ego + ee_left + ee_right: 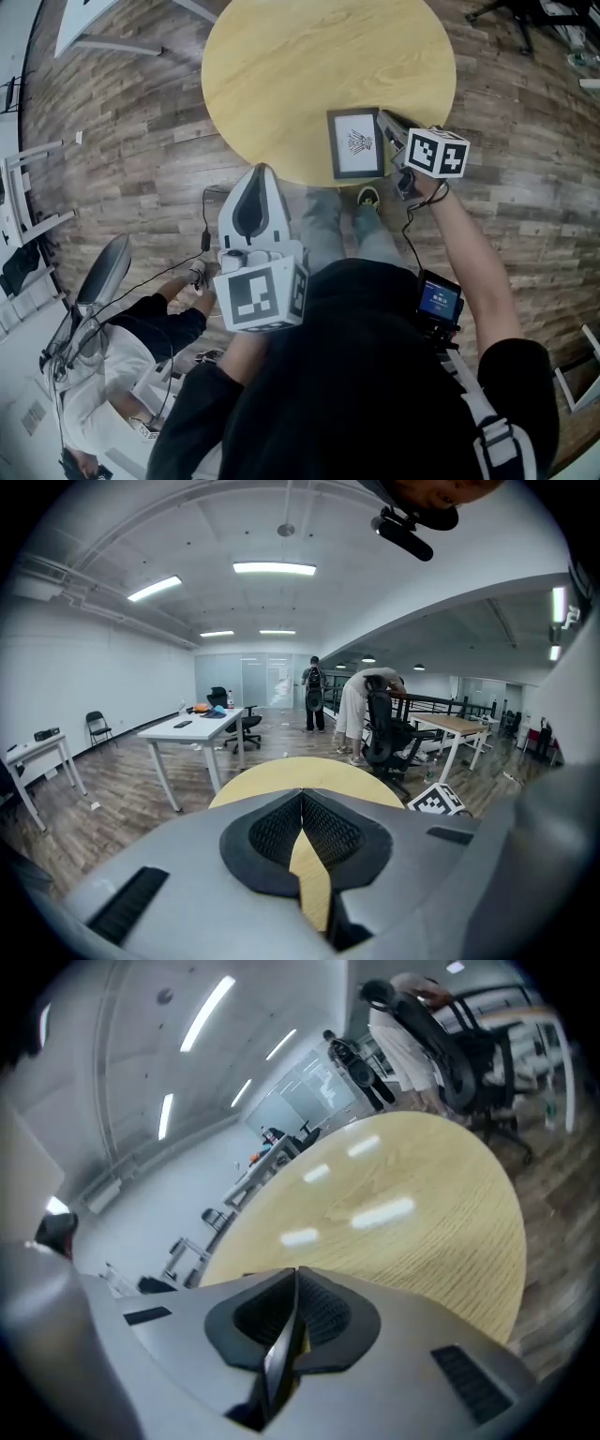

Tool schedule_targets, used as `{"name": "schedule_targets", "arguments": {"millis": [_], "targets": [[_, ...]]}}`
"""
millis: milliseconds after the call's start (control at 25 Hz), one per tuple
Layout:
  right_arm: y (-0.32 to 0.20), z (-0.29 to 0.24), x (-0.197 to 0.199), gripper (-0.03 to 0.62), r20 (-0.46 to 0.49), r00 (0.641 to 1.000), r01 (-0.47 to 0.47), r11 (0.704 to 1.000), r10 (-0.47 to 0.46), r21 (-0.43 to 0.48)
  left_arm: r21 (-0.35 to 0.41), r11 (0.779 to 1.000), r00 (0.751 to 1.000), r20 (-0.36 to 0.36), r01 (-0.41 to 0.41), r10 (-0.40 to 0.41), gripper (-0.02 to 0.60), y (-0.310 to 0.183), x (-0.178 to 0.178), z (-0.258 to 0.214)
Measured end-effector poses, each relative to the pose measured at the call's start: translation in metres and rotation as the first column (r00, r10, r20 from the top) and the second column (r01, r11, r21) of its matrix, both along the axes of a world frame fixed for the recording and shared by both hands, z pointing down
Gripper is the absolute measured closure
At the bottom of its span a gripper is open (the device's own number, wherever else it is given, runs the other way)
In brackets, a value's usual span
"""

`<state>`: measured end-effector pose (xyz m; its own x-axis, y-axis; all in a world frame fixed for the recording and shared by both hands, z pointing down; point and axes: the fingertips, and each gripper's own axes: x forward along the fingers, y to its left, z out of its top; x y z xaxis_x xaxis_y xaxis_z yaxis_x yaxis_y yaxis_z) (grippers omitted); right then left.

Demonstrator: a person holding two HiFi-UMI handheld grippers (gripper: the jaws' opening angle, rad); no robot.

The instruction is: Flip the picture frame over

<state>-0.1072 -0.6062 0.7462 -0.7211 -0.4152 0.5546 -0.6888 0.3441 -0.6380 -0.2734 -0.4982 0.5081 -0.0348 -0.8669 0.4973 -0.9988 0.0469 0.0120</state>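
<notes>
The picture frame (356, 142) lies at the near edge of the round yellow table (281, 66), its white print with a dark drawing facing up. My right gripper (384, 122) is at the frame's right side, shut on that edge. In the right gripper view the frame's thin dark edge (278, 1358) runs between the closed jaws of the right gripper (294, 1277). My left gripper (262, 173) hangs off the table's near left edge with nothing in it. In the left gripper view the left gripper (301, 797) has its tips together, pointing across the table (309, 772).
A person in a white top (103, 375) crouches on the wood floor at lower left beside a chair (103, 272). Cables (205, 225) trail on the floor. White desk legs (103, 28) stand far left. Desks, office chairs and people (366, 714) fill the room beyond.
</notes>
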Motion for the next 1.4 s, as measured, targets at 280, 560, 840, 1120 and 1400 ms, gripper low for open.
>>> {"name": "schedule_targets", "arguments": {"millis": [280, 560, 840, 1120, 1400], "targets": [[0.005, 0.007, -0.009, 0.571, -0.235, 0.961, 0.176, 0.977, -0.144, 0.122, 0.010, 1.000, 1.000, -0.008, -0.020, 0.020, 0.560, 0.001, 0.006, 0.001], [0.023, -0.037, -0.017, 0.571, -0.309, 0.922, 0.324, 0.903, -0.234, 0.282, 0.036, 0.999, 0.999, -0.010, -0.035, 0.035, 0.560, 0.003, 0.013, -0.006], [0.050, -0.146, -0.007, 0.571, -0.283, 0.933, 0.346, 0.773, -0.223, 0.532, 0.098, 0.991, 0.995, -0.007, -0.094, 0.096, 0.560, 0.013, 0.050, -0.028], [0.093, -0.253, 0.026, 0.571, -0.261, 0.958, 0.276, 0.643, -0.121, 0.715, 0.191, 0.969, 0.987, -0.003, -0.156, 0.159, 0.560, 0.031, 0.086, -0.064], [0.144, -0.318, 0.074, 0.571, -0.239, 0.969, 0.228, 0.575, -0.058, 0.786, 0.261, 0.951, 0.984, -0.018, -0.165, 0.176, 0.560, 0.066, 0.118, -0.098]]}}
